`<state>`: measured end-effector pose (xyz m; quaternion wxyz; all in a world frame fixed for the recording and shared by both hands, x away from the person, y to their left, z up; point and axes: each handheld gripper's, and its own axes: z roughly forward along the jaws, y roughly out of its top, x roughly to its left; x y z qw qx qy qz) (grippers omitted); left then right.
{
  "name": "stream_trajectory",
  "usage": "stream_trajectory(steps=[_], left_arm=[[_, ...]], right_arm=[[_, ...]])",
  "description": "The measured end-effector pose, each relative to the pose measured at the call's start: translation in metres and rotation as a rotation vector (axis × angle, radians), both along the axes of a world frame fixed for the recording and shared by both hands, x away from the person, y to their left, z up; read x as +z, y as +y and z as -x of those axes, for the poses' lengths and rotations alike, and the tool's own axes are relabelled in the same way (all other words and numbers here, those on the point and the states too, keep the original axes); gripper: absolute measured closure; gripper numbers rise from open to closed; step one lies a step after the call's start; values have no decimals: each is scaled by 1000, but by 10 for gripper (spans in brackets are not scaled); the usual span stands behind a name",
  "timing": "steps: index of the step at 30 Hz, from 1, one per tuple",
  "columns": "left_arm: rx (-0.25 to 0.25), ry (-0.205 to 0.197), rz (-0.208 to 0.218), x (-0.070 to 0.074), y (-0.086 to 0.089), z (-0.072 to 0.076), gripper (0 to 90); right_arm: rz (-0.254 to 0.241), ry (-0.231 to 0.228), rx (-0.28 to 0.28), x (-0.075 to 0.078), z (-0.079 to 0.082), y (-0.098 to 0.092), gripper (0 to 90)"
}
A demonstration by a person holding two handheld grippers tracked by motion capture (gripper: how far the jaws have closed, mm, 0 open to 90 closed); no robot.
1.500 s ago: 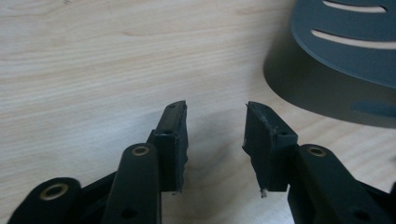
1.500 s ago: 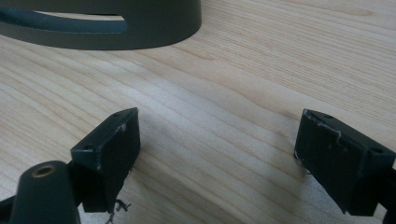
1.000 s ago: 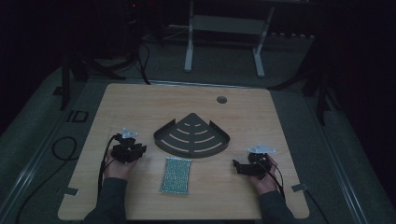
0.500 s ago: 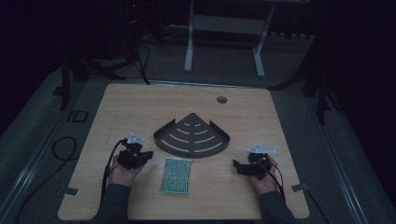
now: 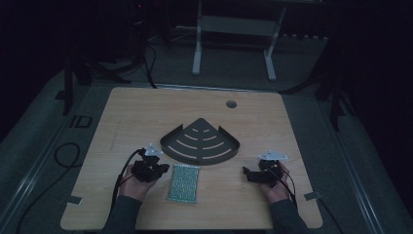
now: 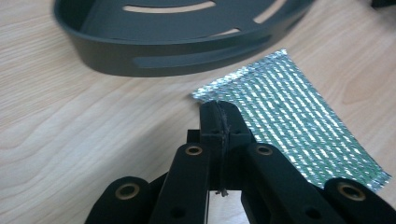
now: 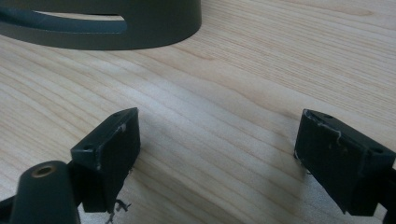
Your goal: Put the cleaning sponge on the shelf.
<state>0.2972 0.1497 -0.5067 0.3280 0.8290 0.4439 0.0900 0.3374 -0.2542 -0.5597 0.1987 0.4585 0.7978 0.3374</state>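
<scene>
left gripper [image 5: 157, 169] moved nearer the foil pouch [image 5: 184, 182], jaws now shut empty, right gripper [image 5: 251, 174] unmoved, jaws wide

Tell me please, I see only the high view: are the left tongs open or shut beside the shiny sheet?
Observer: The left tongs are shut, with their tips at the corner of the shiny sheet nearest the dark tray. I cannot tell whether they pinch it.
Operator: And the right tongs?
Observer: The right tongs stand wide open over bare table, with nothing between them.
Operator: Is the tray close to them?
Observer: Its curved wall lies ahead of them, apart from both tips.
</scene>
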Motion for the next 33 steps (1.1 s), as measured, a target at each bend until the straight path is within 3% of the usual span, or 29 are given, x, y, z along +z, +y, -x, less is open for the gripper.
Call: stream_trajectory(steps=[10, 16, 21, 33], left_arm=[[-83, 41, -58, -5, -26, -1, 900], [-112, 71, -87, -9, -32, -1, 900], [-118, 95, -105, -14, -31, 1, 900], [-120, 114, -125, -13, -19, 1, 900]], right_arm=[[0, 0, 0, 0, 0, 0, 138], [0, 0, 0, 0, 0, 0, 138], [0, 0, 0, 0, 0, 0, 138], [0, 0, 0, 0, 0, 0, 138]])
